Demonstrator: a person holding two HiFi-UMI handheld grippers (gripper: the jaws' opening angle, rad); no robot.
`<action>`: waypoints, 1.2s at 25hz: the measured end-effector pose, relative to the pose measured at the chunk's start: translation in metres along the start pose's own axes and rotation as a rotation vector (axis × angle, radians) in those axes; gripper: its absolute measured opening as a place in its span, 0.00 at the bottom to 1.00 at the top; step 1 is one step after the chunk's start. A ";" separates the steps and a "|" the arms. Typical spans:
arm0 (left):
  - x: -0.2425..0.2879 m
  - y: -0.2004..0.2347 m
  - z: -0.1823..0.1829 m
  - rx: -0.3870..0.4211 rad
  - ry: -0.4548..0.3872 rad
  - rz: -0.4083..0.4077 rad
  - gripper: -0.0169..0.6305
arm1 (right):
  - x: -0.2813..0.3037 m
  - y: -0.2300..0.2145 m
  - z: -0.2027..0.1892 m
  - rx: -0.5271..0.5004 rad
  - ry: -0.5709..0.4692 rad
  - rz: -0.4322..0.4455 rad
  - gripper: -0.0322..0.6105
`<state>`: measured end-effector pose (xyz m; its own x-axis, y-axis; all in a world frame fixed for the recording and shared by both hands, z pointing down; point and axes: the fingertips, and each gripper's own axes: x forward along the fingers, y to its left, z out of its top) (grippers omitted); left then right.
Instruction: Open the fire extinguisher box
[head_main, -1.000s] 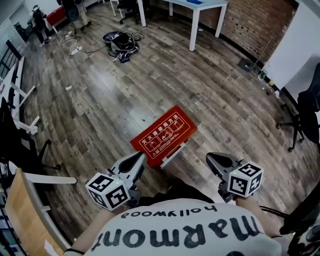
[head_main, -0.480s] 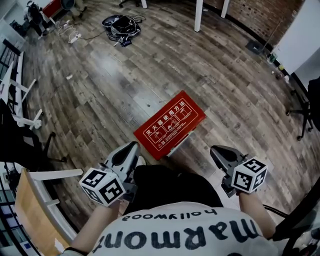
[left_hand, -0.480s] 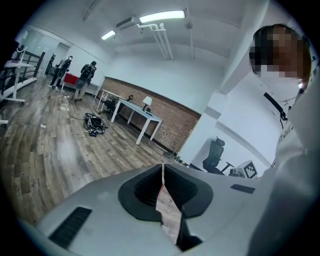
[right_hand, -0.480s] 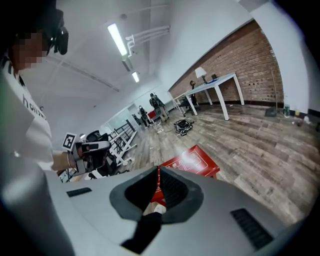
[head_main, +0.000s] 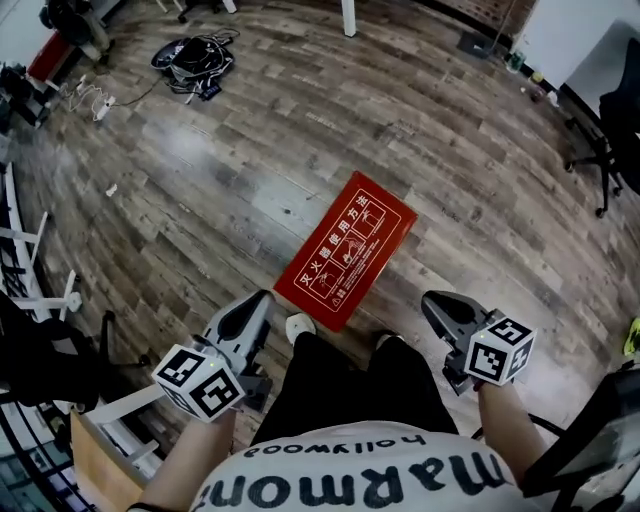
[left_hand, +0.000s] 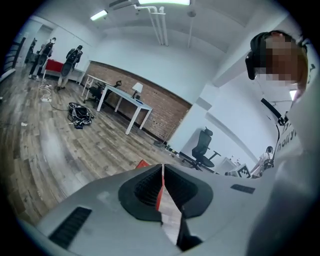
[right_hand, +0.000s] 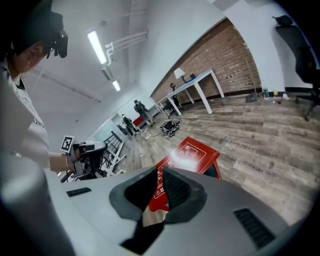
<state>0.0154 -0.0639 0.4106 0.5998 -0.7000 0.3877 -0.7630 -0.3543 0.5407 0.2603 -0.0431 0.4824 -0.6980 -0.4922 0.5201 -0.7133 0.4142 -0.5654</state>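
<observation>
Red fire extinguisher box (head_main: 346, 250) ahead, between left gripper (head_main: 257, 300), right gripper (head_main: 433, 301).

Glossy red painted-metal fire extinguisher box (head_main: 346, 250), glare on lid. Worn wood-plank floor (head_main: 200, 190), slight sheen. Matt grey plastic left claw (head_main: 262, 298), right claw (head_main: 428, 299), ribbed black pads (right_hand: 175, 190).

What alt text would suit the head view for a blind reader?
A red box lies flat on a wood floor before a person's feet. The left hand-held gripper and right hand-held gripper hover near it, both shut.
</observation>
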 end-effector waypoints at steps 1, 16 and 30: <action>0.002 0.006 0.001 0.008 0.016 -0.009 0.06 | 0.005 -0.001 -0.002 0.028 -0.016 -0.010 0.08; 0.042 0.044 -0.013 0.094 0.188 -0.094 0.06 | 0.114 -0.066 -0.074 0.319 -0.001 0.077 0.29; 0.074 0.035 -0.070 0.042 0.247 -0.091 0.06 | 0.175 -0.107 -0.104 0.513 -0.021 0.236 0.30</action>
<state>0.0500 -0.0845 0.5101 0.7028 -0.4935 0.5123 -0.7097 -0.4373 0.5523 0.2076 -0.0941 0.7005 -0.8298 -0.4487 0.3319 -0.4122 0.0919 -0.9064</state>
